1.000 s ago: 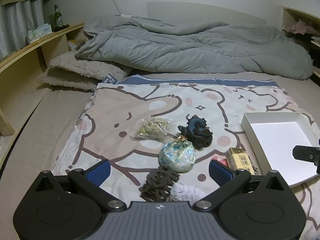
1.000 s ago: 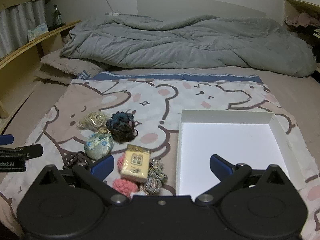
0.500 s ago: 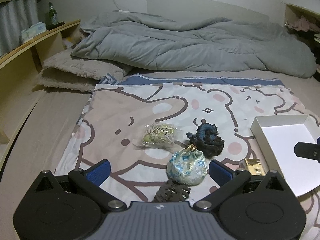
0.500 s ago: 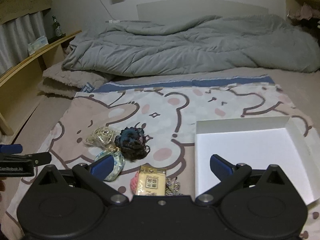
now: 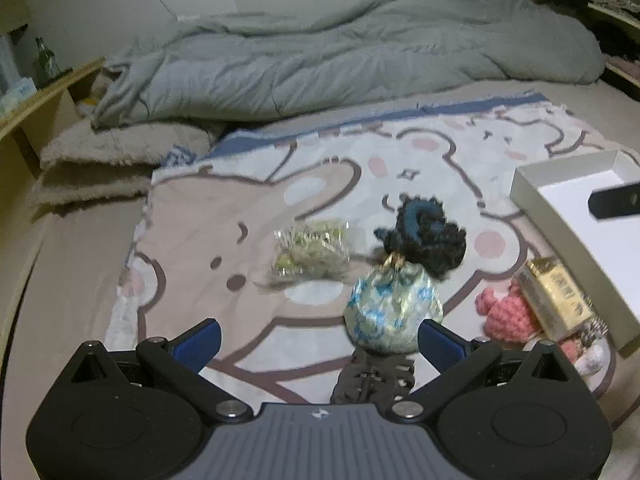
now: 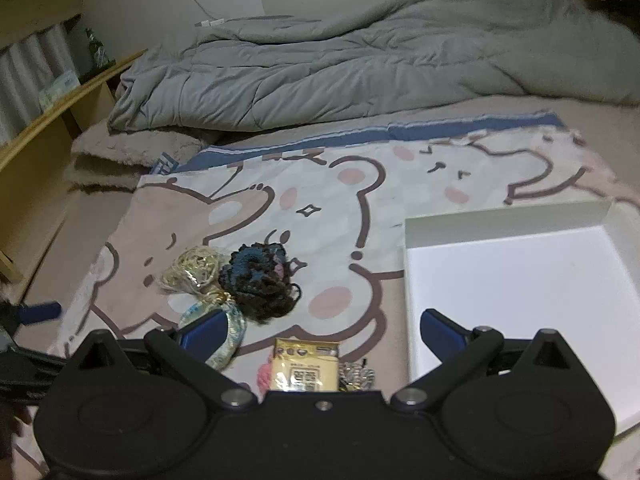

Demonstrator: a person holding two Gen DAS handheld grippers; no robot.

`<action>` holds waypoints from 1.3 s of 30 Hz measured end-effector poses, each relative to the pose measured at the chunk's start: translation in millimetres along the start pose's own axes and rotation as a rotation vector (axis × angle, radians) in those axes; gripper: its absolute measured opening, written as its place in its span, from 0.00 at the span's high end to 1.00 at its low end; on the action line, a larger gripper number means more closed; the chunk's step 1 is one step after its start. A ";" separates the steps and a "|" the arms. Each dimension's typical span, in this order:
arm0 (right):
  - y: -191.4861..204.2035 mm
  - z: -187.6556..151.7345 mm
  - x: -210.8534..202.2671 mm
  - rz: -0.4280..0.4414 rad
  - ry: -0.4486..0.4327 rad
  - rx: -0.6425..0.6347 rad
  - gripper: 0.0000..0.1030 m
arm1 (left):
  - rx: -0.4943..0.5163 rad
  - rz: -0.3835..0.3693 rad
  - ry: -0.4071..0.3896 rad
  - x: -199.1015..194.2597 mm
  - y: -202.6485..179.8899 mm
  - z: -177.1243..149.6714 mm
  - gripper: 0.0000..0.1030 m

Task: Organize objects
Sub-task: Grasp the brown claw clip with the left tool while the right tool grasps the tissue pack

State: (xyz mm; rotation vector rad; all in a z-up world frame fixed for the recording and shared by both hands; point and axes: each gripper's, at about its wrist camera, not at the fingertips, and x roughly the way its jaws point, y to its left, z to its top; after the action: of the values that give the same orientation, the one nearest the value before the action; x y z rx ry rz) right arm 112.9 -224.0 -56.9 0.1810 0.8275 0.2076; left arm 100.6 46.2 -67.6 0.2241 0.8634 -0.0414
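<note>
Small items lie on a bear-print cloth (image 5: 320,184) on the bed: a blue-patterned pouch (image 5: 394,312), a dark blue scrunchie (image 5: 424,232), a clear bag of gold bands (image 5: 310,250), a dark hair claw (image 5: 374,376), a pink knit piece (image 5: 506,314) and a yellow packet (image 5: 554,300). A white box (image 6: 516,280) stands to their right, nothing in it. My left gripper (image 5: 318,340) is open above the cloth, the pouch by its right finger. My right gripper (image 6: 320,330) is open above the yellow packet (image 6: 306,370), scrunchie (image 6: 260,280) and pouch (image 6: 224,328).
A rumpled grey duvet (image 5: 340,68) fills the far half of the bed. Folded beige blankets (image 5: 116,160) lie at the left. A wooden shelf (image 6: 60,100) with a green bottle (image 5: 44,60) runs along the left wall. The left gripper's finger shows at the right wrist view's left edge (image 6: 40,312).
Both grippers have drawn back and tilted, so the items sit lower and closer in each view. The left view has swung left, bringing the pink piece and yellow packet into sight. Jaws stay open.
</note>
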 end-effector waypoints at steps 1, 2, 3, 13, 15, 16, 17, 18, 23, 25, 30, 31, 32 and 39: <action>-1.3 -1.2 2.7 0.001 -0.003 0.013 0.00 | -0.006 -0.012 0.011 3.8 1.2 -1.1 0.00; -2.4 -1.7 5.9 0.000 -0.001 0.021 0.00 | -0.017 -0.025 0.019 7.0 2.8 -2.4 0.00; -3.8 -1.5 9.2 -0.004 0.004 0.033 0.00 | -0.026 -0.036 0.027 9.9 4.3 -3.9 0.00; -17.2 -5.0 40.7 -0.029 0.134 0.123 0.00 | -0.047 -0.161 0.131 34.7 14.8 -9.0 0.01; -19.0 -6.8 46.9 -0.009 0.164 0.139 0.05 | -0.019 -0.205 0.152 38.5 14.3 -10.0 0.04; -19.7 -7.8 50.3 0.000 0.181 0.146 0.07 | 0.008 -0.227 0.162 41.1 12.6 -11.0 0.10; -20.1 -8.2 52.7 0.006 0.194 0.153 0.08 | 0.034 -0.253 0.177 44.0 11.0 -11.9 0.13; -20.9 -9.5 55.9 0.014 0.212 0.161 0.09 | 0.048 -0.274 0.199 47.7 9.7 -12.9 0.18; -17.2 -16.1 67.1 0.053 0.285 0.160 0.16 | 0.074 -0.301 0.269 62.2 7.9 -18.5 0.44; -13.2 -18.0 70.8 0.074 0.312 0.142 0.18 | 0.068 -0.306 0.289 66.6 9.3 -19.4 0.48; -0.9 -21.8 75.3 0.100 0.347 0.051 0.23 | 0.063 -0.321 0.282 70.2 10.6 -17.6 0.51; 1.7 -23.0 76.2 0.097 0.355 0.029 0.24 | 0.062 -0.324 0.280 70.6 10.2 -17.0 0.51; 3.8 -23.9 77.0 0.094 0.364 0.010 0.25 | 0.061 -0.327 0.280 71.1 9.7 -16.2 0.51; 13.3 -27.7 79.0 0.061 0.381 -0.067 0.41 | 0.085 -0.314 0.286 70.4 3.4 -14.0 0.55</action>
State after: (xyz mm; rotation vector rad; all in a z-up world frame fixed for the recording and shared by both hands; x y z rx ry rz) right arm 142.8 -189.1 -128.1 0.1050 1.1922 0.3328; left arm 136.3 56.2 -129.2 0.1739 1.1771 -0.3464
